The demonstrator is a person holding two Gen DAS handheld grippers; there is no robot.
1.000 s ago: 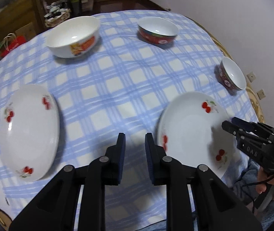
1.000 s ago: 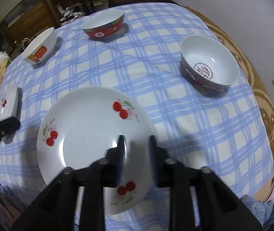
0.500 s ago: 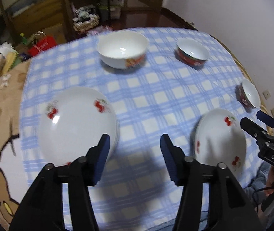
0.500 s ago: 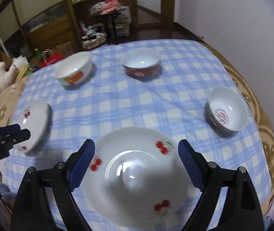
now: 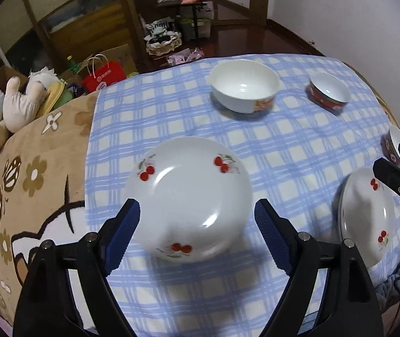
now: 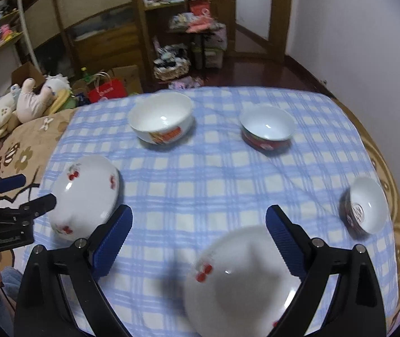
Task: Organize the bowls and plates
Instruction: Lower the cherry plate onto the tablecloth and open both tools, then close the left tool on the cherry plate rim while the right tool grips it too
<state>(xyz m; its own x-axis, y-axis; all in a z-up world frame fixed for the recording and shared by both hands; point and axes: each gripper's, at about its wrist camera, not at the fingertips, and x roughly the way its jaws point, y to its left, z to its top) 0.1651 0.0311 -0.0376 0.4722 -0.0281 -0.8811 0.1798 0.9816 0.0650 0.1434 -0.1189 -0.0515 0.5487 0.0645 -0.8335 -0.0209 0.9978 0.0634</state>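
A round table carries a blue checked cloth [image 5: 298,151]; behind it are wooden shelves [image 6: 93,25], a red bag [image 6: 110,91] and soft toys [image 5: 17,98]. There are two cherry plates and three bowls. The left plate [image 5: 188,205] lies under the left gripper [image 5: 197,233], the right plate [image 6: 242,283] under the right gripper [image 6: 198,244]. Both claws have just been opening and stand wide, touching nothing. A big white bowl [image 6: 160,120] and a red bowl [image 6: 267,129] stand far. The small bowl [image 6: 365,207] at the right edge shows fully only in the right view.
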